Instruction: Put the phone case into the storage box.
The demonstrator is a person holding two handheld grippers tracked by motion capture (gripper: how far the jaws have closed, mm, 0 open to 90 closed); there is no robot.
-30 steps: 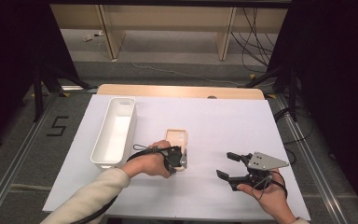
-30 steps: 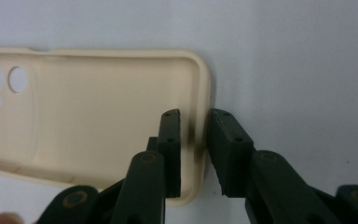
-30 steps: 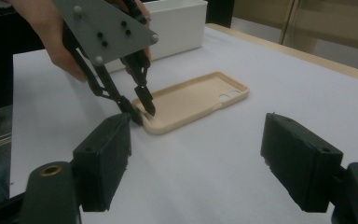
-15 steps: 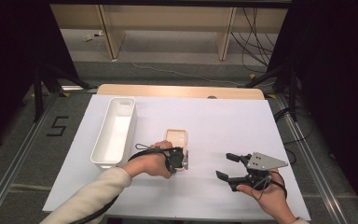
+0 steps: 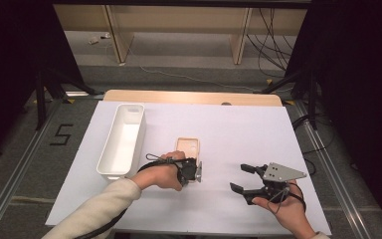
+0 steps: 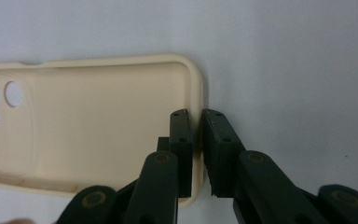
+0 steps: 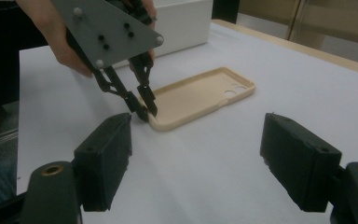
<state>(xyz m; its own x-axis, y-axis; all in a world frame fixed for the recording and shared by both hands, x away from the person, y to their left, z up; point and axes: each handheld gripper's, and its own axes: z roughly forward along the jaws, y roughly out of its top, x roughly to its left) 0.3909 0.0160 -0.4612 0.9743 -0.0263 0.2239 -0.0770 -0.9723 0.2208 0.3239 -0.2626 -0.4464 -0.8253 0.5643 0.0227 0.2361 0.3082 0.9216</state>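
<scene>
1. Pinching the near edge of the phone case [image 6: 98, 135], the left gripper [image 6: 196, 140] has one jaw inside the case and one jaw outside its rim.
2. Its jaws have just been closing, and now they squeeze the thin wall of the case between them.
3. The case is pale tan and lies flat on the white table [image 5: 238, 129], open side up, with its camera holes at the far end.
4. The case sits near the middle of the table, just right of the white bin [image 5: 122, 139].
5. The bin is long and stands at the left, apart from the case.
6. The right gripper [image 5: 242, 178] is held to the right of the case, well apart from it.
7. Its jaws stand wide open with nothing between them, and they point left toward the case.
</scene>
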